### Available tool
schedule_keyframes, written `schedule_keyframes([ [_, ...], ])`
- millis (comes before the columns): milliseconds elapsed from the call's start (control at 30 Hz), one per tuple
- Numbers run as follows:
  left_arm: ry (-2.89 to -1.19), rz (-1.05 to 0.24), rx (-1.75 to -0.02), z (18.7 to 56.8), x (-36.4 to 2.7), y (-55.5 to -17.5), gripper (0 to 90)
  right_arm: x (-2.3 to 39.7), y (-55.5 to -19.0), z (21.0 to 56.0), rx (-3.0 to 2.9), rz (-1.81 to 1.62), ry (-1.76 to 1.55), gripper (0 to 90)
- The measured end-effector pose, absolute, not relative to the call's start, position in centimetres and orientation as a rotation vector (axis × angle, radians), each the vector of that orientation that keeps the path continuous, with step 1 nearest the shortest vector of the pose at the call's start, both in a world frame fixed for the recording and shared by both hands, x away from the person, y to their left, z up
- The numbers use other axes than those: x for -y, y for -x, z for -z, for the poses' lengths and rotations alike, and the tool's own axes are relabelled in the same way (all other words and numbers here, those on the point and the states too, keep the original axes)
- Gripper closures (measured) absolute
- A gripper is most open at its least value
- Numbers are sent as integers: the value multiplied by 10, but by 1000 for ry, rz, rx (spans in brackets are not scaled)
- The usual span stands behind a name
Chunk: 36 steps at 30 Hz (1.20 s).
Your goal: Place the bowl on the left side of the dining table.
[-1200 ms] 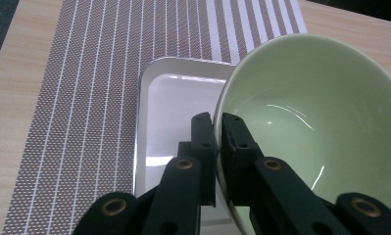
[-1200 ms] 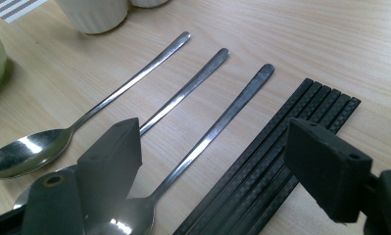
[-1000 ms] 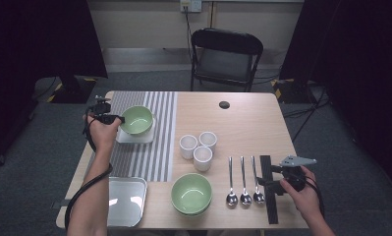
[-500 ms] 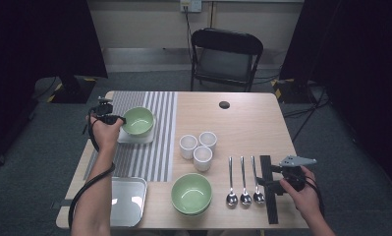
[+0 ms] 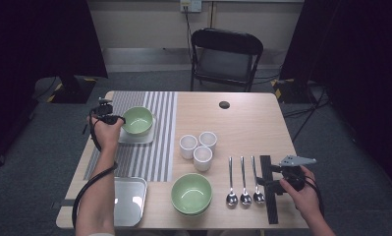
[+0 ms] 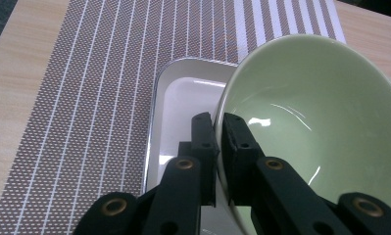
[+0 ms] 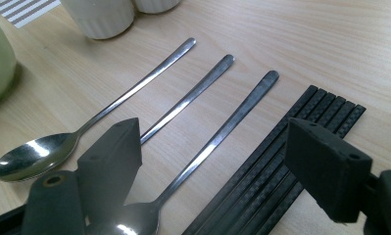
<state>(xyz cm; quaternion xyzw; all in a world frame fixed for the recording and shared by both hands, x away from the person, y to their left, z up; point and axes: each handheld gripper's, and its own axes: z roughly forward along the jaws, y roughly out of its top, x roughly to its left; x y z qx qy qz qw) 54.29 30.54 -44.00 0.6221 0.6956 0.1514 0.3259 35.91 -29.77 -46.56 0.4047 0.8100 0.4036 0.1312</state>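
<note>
Near the middle of your table (image 5: 242, 123) stand three white cups (image 5: 198, 147), bunched together just beside the striped mat (image 5: 149, 147). Toward the near edge sits a second green bowl (image 5: 191, 193), and just left of it, at the near left corner, a metal tray (image 5: 129, 200). Right of that bowl you have three spoons (image 5: 242, 182) lying side by side, handles pointing to the far edge, with black chopsticks (image 5: 268, 189) alongside them. Close to the far edge lies a small black disc (image 5: 224, 104). Beyond the table stands a folding chair (image 5: 225, 59).
</note>
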Motion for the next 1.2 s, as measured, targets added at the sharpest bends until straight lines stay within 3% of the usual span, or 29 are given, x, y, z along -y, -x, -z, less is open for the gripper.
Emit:
schedule_keyframes([
  [1200,-1615,-504,-1833,444,-305,-540,851,297,-356,466,-2354,-1164,-1174,211],
])
